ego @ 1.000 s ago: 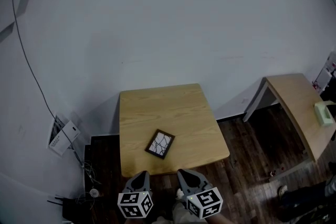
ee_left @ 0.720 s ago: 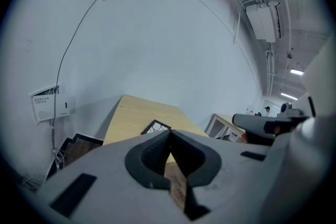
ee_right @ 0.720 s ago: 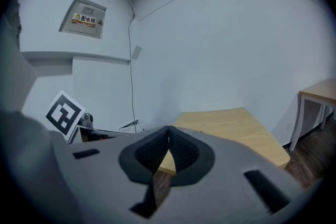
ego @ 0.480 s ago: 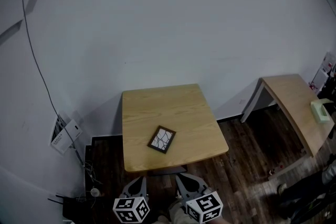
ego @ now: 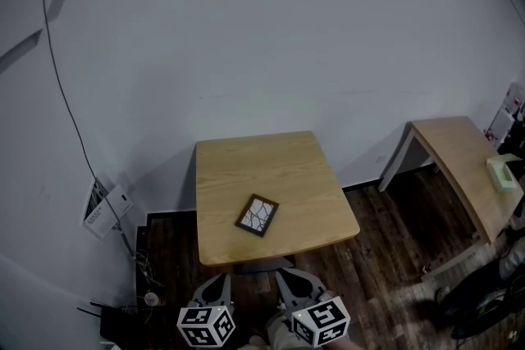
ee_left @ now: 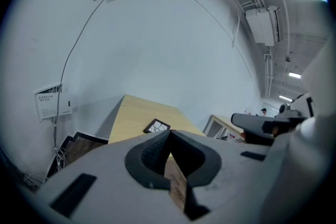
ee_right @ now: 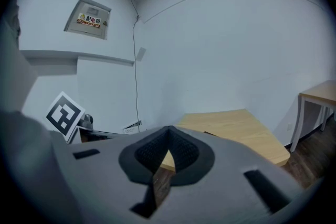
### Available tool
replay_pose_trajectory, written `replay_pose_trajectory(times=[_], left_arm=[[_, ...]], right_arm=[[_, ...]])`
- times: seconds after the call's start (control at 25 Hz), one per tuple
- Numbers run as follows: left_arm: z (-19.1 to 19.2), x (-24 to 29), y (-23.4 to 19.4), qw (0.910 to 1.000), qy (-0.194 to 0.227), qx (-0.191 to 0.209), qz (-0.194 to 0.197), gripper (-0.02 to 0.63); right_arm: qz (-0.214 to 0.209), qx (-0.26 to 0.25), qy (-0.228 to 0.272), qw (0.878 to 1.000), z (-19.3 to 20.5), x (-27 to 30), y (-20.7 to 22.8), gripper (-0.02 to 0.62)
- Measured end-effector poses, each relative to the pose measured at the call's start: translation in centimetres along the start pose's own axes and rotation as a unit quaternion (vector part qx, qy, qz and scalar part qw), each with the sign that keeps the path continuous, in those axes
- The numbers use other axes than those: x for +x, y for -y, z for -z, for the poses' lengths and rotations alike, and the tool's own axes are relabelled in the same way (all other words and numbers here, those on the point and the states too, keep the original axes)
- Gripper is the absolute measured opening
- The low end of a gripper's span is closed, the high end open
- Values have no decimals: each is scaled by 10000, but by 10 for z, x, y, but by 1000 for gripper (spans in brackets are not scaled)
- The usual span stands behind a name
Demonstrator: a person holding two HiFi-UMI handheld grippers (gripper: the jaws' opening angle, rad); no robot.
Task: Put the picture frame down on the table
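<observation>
A small dark picture frame [ego: 257, 215] with a white cracked-line picture lies flat on the square wooden table [ego: 287, 168], toward its near edge; the frame [ee_left: 157, 126] also shows in the left gripper view. Both grippers hang below the table's near edge, apart from the frame. My left gripper [ego: 215, 288] is shut with nothing between its jaws, tips [ee_left: 169, 132] meeting. My right gripper [ego: 294, 283] is likewise shut and holds nothing, tips [ee_right: 168, 128] together.
A white wall rises behind the table, with a cable [ego: 70, 135] running down to a white box [ego: 105, 210] at the left. A second wooden table [ego: 467, 172] stands at the right, a pale green box [ego: 502, 174] on it. Dark wood floor [ego: 385, 258] surrounds both.
The view has drawn back slightly from the table and both grippers sit a little lower in view. The frame lies still on the table.
</observation>
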State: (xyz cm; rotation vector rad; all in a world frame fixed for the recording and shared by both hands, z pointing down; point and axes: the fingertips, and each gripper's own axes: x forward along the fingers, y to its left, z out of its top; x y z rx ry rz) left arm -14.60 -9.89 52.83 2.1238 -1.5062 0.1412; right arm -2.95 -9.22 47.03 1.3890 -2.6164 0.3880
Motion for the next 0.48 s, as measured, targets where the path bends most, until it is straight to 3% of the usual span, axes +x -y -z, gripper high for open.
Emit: replay_pose_trajectory(times=[0.48], left_arm=[[4,1,2,10000,-22,11,32,3]], right_arm=[[-35,16,37,10000,-1,1,-3,0]])
